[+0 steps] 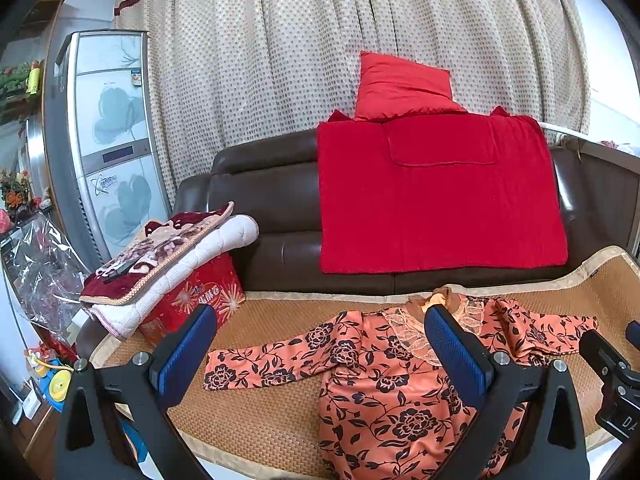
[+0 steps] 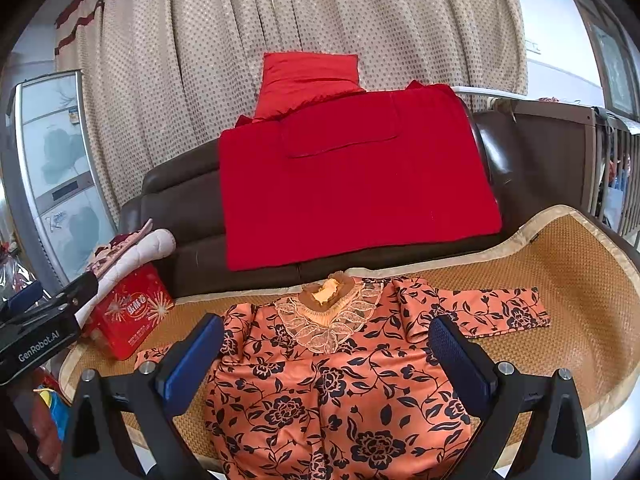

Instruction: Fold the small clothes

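An orange garment with black flowers [image 1: 384, 392] lies spread face up on a woven mat [image 1: 260, 420], lace collar toward the sofa, both sleeves stretched sideways. It also shows in the right wrist view [image 2: 332, 392] on the mat [image 2: 560, 320]. My left gripper [image 1: 320, 348] is open and empty, held above the garment's left sleeve and shoulder. My right gripper [image 2: 326, 354] is open and empty, held above the garment's chest. The right gripper's body shows at the left wrist view's right edge [image 1: 612, 376].
A brown leather sofa [image 1: 272, 208] stands behind the mat, with a red blanket [image 1: 436, 192] and red cushion [image 1: 400, 88]. A red box [image 2: 128, 316] with folded quilts [image 1: 168, 256] sits at the mat's left. A fridge [image 1: 112, 136] and curtain [image 1: 320, 40] stand behind.
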Demonstrator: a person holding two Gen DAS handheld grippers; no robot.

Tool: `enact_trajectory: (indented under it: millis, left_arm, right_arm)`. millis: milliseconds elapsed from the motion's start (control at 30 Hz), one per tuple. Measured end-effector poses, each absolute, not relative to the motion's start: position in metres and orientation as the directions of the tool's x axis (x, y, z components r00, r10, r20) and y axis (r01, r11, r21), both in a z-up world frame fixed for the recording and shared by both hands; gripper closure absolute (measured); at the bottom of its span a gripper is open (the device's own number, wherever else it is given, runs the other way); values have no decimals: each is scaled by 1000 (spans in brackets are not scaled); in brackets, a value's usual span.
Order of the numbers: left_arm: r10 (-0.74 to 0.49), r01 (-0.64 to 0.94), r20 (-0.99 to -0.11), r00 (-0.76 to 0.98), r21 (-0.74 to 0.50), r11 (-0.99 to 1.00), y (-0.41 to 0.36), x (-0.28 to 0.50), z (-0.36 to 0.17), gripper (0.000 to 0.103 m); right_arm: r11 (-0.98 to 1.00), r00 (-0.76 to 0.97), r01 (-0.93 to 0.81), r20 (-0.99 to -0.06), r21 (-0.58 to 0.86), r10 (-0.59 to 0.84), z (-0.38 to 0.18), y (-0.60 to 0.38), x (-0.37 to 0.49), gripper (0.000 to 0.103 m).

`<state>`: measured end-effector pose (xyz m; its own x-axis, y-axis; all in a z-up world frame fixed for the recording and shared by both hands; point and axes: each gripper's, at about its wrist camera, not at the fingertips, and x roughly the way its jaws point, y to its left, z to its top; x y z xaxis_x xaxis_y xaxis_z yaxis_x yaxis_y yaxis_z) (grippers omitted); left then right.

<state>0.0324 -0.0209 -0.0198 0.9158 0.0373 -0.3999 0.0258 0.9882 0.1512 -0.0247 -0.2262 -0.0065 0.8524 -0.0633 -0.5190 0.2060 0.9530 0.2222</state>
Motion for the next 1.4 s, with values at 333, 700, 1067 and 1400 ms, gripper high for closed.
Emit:
enact_trajectory:
  millis: [333, 700, 1067, 1400]
  left_arm:
    - [42, 22, -390, 920, 159, 987, -21, 25, -15, 0]
    - [24, 41, -390, 921, 158, 987, -25, 27, -17, 0]
    - [12, 61, -449, 894, 148, 987, -31, 77, -46, 0]
    - [-15, 93, -487, 873, 136, 986, -42, 115, -70, 0]
  right_arm:
    - [951, 860, 199, -508, 234, -55, 0, -225, -29, 0]
    - [950, 863, 210, -501, 230, -70, 6, -232, -30, 0]
    - [935, 819, 255, -569, 247, -73, -24, -248, 12, 0]
    - [922, 799, 296, -594, 252, -94, -41, -266, 41, 0]
